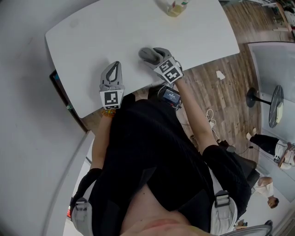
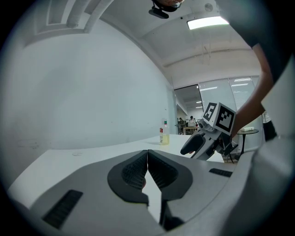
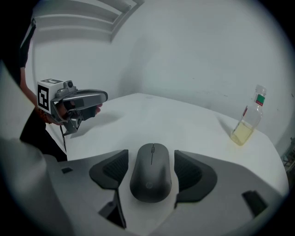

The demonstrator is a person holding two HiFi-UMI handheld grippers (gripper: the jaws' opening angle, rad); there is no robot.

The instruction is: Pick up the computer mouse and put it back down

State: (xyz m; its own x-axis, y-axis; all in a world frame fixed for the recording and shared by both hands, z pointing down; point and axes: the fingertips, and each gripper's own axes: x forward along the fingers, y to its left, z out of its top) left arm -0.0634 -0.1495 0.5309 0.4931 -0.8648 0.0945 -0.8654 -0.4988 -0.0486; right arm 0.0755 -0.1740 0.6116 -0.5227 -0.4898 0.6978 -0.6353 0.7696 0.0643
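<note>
A dark grey computer mouse (image 3: 151,174) lies flat on the white table (image 3: 184,120), between the jaws of my right gripper (image 3: 151,155). Both pads (image 3: 114,169) stand a little off its sides, so that gripper is open around it. In the head view the right gripper (image 1: 152,55) sits near the table's front edge, tilted down, and mostly covers the mouse. My left gripper (image 1: 116,64) hovers level to its left, pads pressed together with nothing in them (image 2: 147,153). Each gripper shows in the other's view: the right gripper (image 2: 191,146) and the left gripper (image 3: 99,97).
A clear bottle of yellowish liquid (image 3: 248,119) stands at the table's far right side (image 1: 175,6). A grey wall runs behind the table. Wooden floor with a cable (image 1: 211,120), a round stool (image 1: 275,105) and seated people (image 1: 272,147) lies to the right.
</note>
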